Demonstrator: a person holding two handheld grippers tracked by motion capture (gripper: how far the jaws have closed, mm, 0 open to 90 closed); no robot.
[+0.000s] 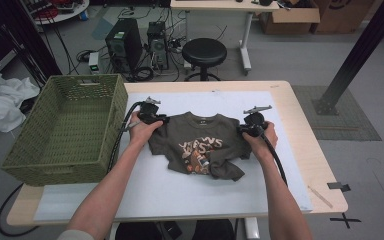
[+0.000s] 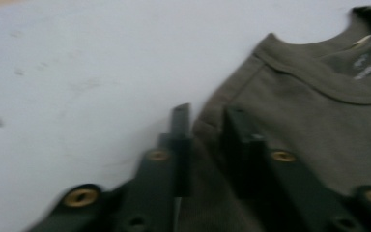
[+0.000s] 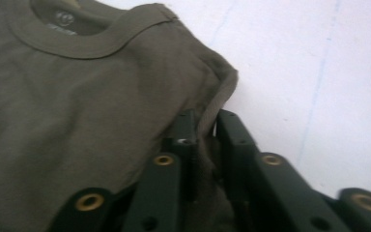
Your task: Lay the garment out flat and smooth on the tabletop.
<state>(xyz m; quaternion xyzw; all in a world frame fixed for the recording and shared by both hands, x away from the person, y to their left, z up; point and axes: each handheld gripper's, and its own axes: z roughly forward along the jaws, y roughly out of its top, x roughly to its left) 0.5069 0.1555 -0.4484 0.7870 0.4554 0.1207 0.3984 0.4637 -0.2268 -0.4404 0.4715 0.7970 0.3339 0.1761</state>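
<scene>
A green woven basket (image 1: pixel 65 125) stands on the table's (image 1: pixel 300 100) left end, on the white mat (image 1: pixel 180 192). Beyond the far edge are a black stool (image 1: pixel 204 51) and two computer towers (image 1: pixel 124 46). White cloth (image 1: pixel 2 102) lies far left.

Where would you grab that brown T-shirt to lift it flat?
Take the T-shirt at its two shoulder seams, coming in from the outer sides. The far end lies flat with the collar centred, while the near hem is crumpled. The left tongs and right tongs already pinch there.
</scene>
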